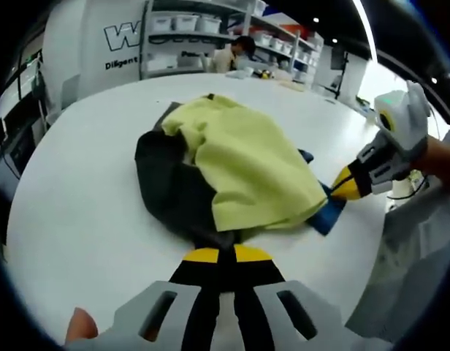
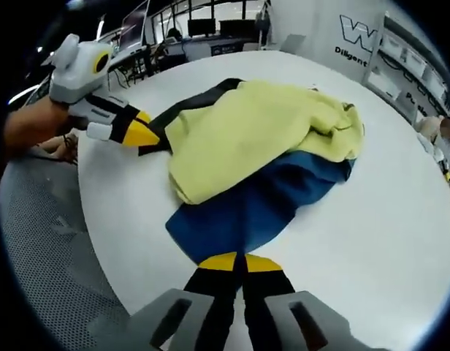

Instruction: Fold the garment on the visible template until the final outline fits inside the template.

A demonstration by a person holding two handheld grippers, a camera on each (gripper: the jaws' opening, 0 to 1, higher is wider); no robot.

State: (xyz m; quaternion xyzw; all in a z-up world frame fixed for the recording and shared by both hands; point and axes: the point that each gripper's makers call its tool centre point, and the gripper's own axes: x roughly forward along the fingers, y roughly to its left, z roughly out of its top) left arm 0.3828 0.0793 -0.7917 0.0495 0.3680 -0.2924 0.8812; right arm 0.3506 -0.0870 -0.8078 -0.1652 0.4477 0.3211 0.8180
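Note:
A garment (image 1: 247, 164) lies bunched on the white round table (image 1: 86, 219), with a pale yellow layer on top, black fabric (image 1: 166, 183) to one side and blue fabric (image 2: 254, 205) to the other. My left gripper (image 1: 225, 254) is shut on the black edge nearest it, and the same gripper (image 2: 141, 133) reaches in from the upper left of the right gripper view. My right gripper (image 2: 236, 262) is shut on the blue edge; it also enters the left gripper view (image 1: 348, 186) from the right, pinching the blue corner (image 1: 329, 213).
The table (image 2: 386, 241) has bare white surface all round the garment, and its curved edge (image 2: 101, 248) runs close to my right gripper. Shelves with bins (image 1: 188, 29) and a seated person (image 1: 232, 55) are beyond the far side. A hand (image 2: 31, 128) holds my left gripper.

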